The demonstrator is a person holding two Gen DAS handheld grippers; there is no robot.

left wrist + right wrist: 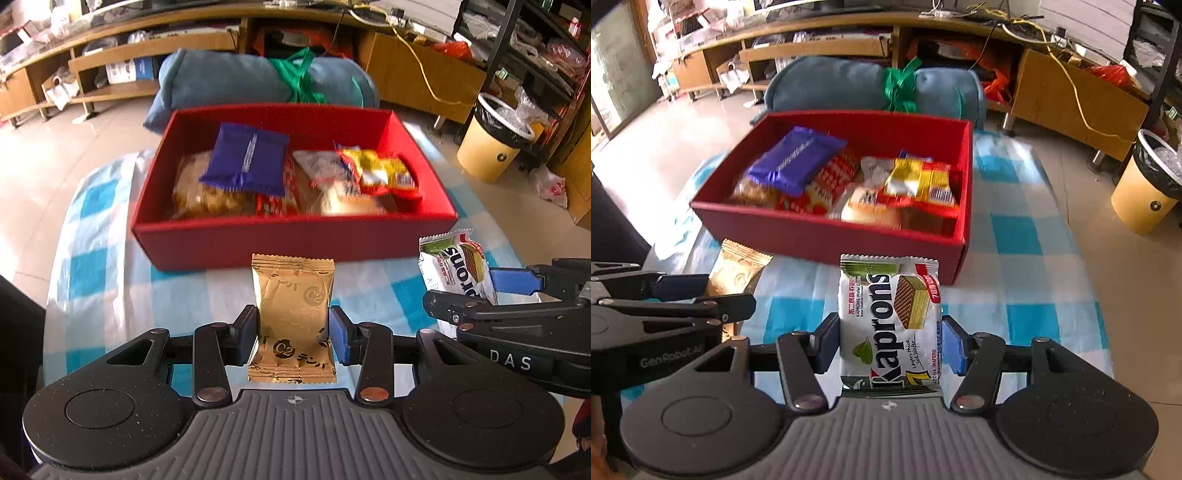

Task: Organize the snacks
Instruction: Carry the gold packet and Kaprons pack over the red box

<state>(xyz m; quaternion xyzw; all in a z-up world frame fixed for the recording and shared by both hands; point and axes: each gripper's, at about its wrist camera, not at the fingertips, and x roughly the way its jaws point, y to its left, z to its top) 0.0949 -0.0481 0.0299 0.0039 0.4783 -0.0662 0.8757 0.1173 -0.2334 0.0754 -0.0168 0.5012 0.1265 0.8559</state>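
While raised above the checked bench (110, 266), clamped on one snack each — left gripper (293, 334) on gold packet (293, 314), right gripper (890, 345) on wafer packet (890, 317) — just before the red box (288, 240).

One red box (291, 236), two held packets (293, 317)

Bright daylight, glare on the floor tiles (44, 155), motion-blurred snacks (288, 177), fisheye bending at edges
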